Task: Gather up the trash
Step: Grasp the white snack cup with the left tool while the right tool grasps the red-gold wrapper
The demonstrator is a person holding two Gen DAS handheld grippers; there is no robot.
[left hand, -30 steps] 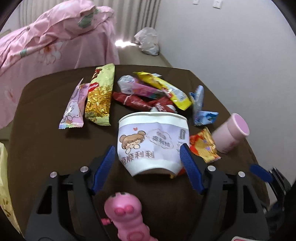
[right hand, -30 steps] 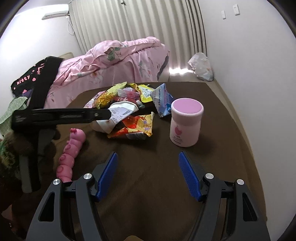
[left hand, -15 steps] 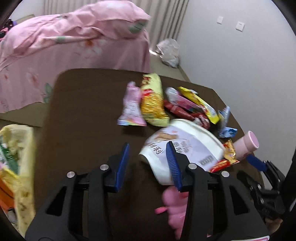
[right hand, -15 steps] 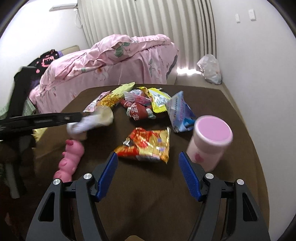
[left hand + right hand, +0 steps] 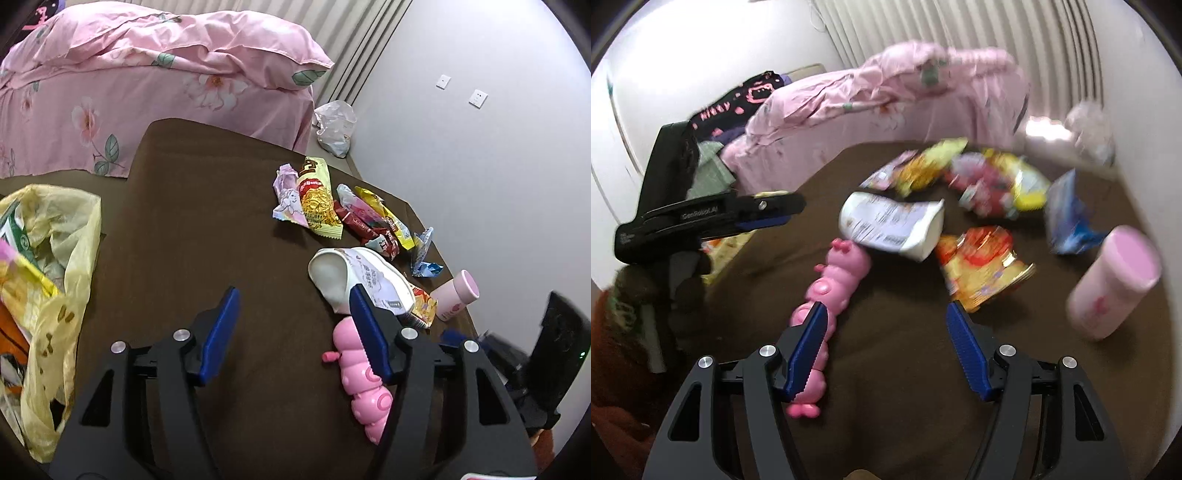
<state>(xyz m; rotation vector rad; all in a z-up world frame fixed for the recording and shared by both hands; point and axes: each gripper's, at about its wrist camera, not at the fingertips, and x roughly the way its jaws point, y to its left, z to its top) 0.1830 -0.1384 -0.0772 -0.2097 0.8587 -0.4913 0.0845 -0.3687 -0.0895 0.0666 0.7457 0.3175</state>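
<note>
Your left gripper [image 5: 291, 332] spreads, jaws just reopening and empty, so square them around the cup [image 5: 360, 278] before pinching.

Left tongs [image 5: 768, 216], side of black body: "GenRobot.AI" in white.
Black cloth [image 5: 738, 99] on far bed: pink letters, roughly "Kitty", blurred.

both wrist views angled down, close over brown table [image 5: 207, 221], sharing paper cup [image 5: 354, 273]
</note>
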